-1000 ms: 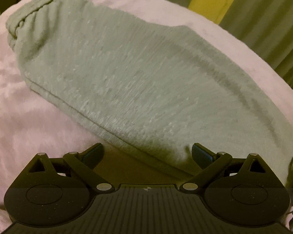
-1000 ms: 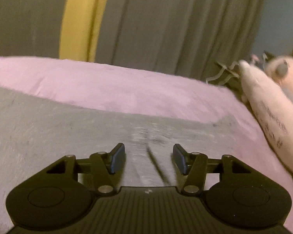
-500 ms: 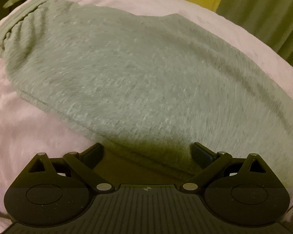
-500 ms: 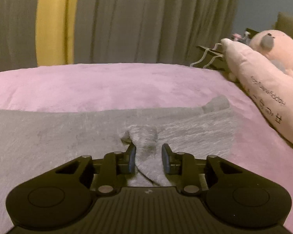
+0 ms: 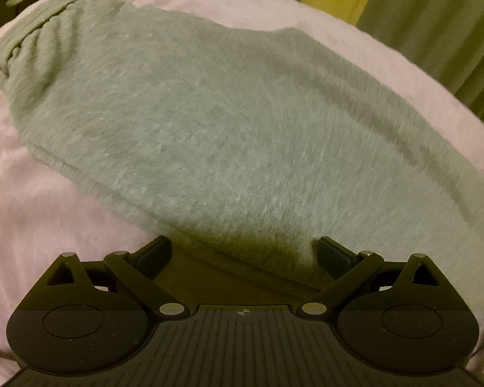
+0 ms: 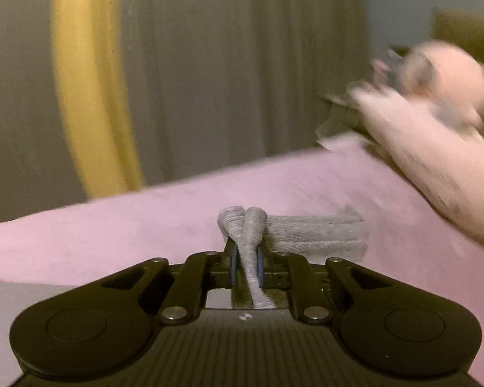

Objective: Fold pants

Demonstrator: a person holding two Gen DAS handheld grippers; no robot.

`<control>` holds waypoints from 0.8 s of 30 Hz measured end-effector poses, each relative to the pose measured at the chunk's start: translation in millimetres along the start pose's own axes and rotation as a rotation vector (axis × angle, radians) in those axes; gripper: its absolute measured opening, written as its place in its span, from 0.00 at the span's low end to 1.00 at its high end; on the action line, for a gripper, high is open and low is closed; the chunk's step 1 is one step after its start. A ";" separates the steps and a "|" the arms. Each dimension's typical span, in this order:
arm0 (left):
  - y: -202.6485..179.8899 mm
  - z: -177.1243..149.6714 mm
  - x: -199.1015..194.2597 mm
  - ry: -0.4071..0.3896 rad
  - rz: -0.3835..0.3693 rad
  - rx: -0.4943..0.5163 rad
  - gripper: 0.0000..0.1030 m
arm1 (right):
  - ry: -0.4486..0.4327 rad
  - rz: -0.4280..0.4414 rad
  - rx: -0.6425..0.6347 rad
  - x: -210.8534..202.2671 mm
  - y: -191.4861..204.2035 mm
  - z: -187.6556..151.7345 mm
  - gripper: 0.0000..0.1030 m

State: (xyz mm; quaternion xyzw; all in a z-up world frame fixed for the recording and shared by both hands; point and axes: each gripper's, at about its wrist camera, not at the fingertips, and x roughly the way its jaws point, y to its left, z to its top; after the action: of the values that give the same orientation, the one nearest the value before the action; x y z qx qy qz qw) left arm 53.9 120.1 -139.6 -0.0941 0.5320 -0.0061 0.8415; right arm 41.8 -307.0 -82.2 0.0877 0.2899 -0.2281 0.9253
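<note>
Right wrist view has the right gripper [image 6: 246, 262] pinched tight on a bunched ribbed cuff of the grey pants [image 6: 247, 225], with the cuff poking up past the blue pads over the pink blanket [image 6: 113, 235]; it's pretty blurry, and there's a pink plush toy [image 6: 442, 87] off to the right. Over on the left wrist side, the left gripper [image 5: 243, 256] is spread wide with nothing in it, sitting just at the near edge of the pants [image 5: 209, 129], which lie flat across the blanket [image 5: 25, 219] with the ribbed waistband at far left.
</note>
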 end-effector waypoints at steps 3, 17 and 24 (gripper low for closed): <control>9.4 -0.5 -11.4 -0.041 0.009 -0.052 0.97 | -0.025 0.189 -0.216 -25.0 70.5 -0.2 0.11; -19.8 5.7 -20.3 -0.103 -0.024 0.081 0.97 | 0.224 0.555 -0.086 -59.0 107.4 -77.3 0.74; -95.1 29.7 8.6 0.029 -0.308 0.249 0.97 | 0.418 0.590 0.691 -43.0 10.2 -106.7 0.74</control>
State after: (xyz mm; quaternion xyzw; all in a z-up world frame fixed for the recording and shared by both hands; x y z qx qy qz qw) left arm 92.8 30.2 -119.3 -0.0693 0.5184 -0.2017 0.8281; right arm -37.6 -250.6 -144.3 0.5110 0.3394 -0.0169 0.7895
